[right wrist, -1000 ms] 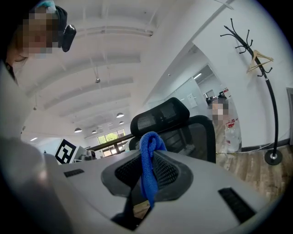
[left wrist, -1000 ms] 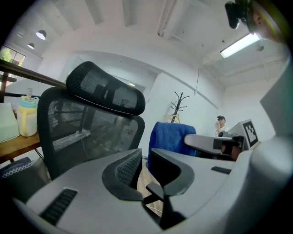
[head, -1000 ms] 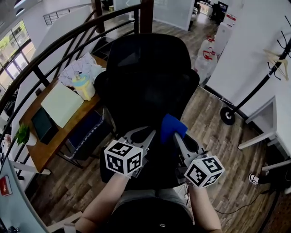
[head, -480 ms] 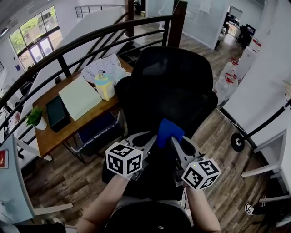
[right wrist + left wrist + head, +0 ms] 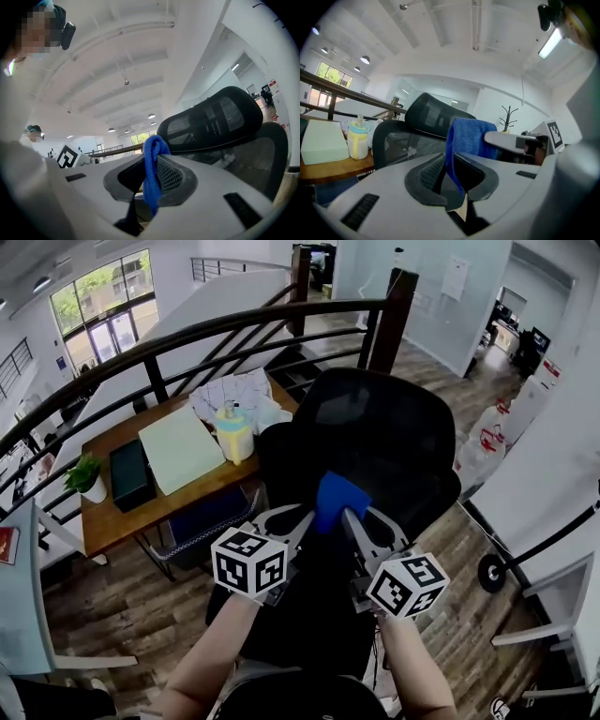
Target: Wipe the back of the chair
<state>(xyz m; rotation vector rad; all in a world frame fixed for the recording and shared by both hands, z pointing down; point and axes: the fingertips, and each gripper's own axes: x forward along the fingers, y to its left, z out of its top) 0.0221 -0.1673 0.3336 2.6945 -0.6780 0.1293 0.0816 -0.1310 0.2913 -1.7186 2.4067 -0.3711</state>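
Observation:
A black mesh office chair [image 5: 384,442] stands in front of me with its back facing me. Just before that back hangs a blue cloth [image 5: 337,501]. My left gripper [image 5: 305,515] reaches it from the left and is shut on its lower edge. My right gripper [image 5: 349,514] comes from the right, shut on the same cloth. In the left gripper view the cloth [image 5: 464,138] drops into the left gripper [image 5: 452,176], with the chair [image 5: 431,115] behind. In the right gripper view the cloth [image 5: 151,154] is pinched in the right gripper [image 5: 150,180], and the chair [image 5: 215,122] rises at the right.
A wooden desk [image 5: 112,521] stands left of the chair with a green pad [image 5: 178,448], a yellow bottle [image 5: 234,434] and a potted plant [image 5: 86,479]. A dark railing [image 5: 187,338] curves behind it. A coat stand's base [image 5: 490,573] sits on the floor at right.
Both grippers have kept hold of the blue cloth and stayed close together. The head view has tilted up, so the chair and desk now sit lower and more room shows behind.

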